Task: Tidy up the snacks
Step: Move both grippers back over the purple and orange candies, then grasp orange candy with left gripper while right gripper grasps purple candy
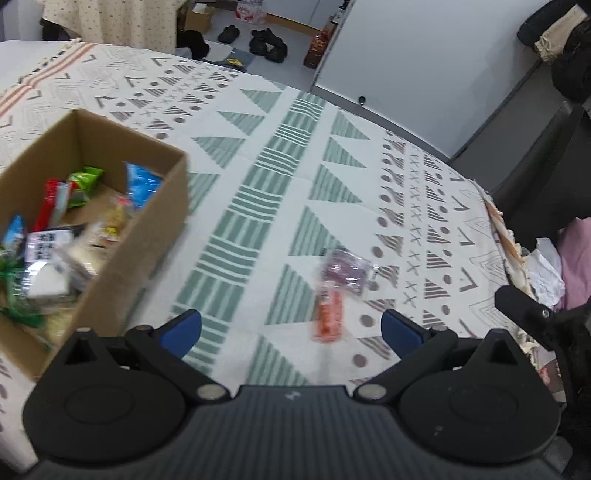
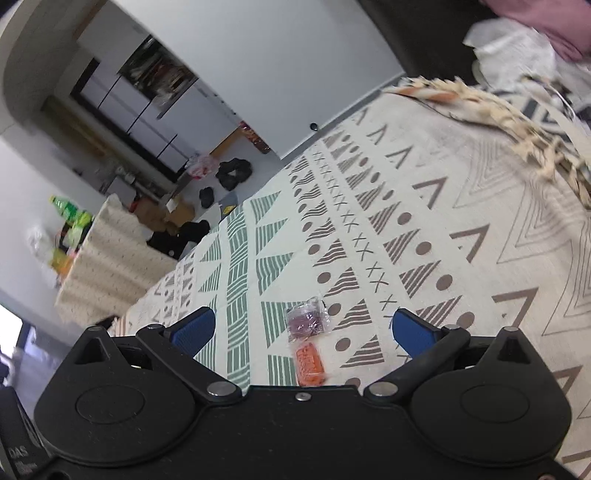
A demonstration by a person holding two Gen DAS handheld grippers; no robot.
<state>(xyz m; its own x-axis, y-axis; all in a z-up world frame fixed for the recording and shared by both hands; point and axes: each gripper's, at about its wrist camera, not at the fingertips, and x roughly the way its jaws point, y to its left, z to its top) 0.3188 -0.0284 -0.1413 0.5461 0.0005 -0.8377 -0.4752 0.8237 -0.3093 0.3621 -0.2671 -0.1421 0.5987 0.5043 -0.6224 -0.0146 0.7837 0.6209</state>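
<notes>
Two small clear packets, an orange snack packet (image 1: 328,314) and a purple snack packet (image 1: 347,271), are seen lying end to end on the patterned cloth (image 1: 258,155), right of the cardboard box (image 1: 147,236) of snacks, while the left gripper (image 1: 291,328) and right gripper (image 2: 303,332) are held tilted downward above them, jaws spread wide and empty.

little legible print in either view

on the right gripper's black housing (image 2: 22,454), left of and behind its left finger, pale letters read "das" — smaller lines beneath are unreadable. in the cardboard box (image 1: 155,236), left of the left gripper's left finger, a white label on a dark packet (image 1: 46,245) carries dark characters — too blurred to read. a pink-printed pack (image 1: 250,10) on the floor far ahead is equally illegible.
</notes>
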